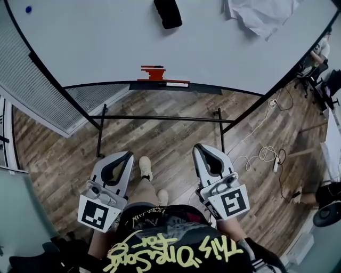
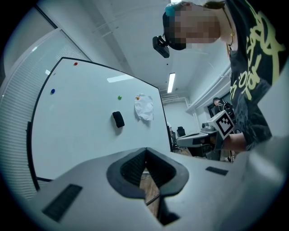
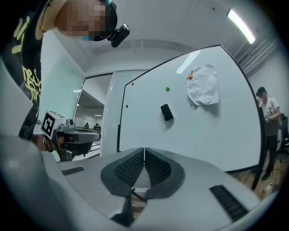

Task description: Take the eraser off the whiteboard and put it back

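A black eraser clings to the whiteboard, high up near its middle. It also shows in the left gripper view as the eraser and in the right gripper view as the eraser. Both grippers are held level at waist height, well back from the board. My left gripper is shut with nothing in it, its pads meeting at the tip. My right gripper is likewise shut and holds nothing, pads together.
A crumpled white paper hangs on the board right of the eraser. The marker tray carries a red object. The board's stand bar crosses the wooden floor. Cables lie at right. A person stands beyond.
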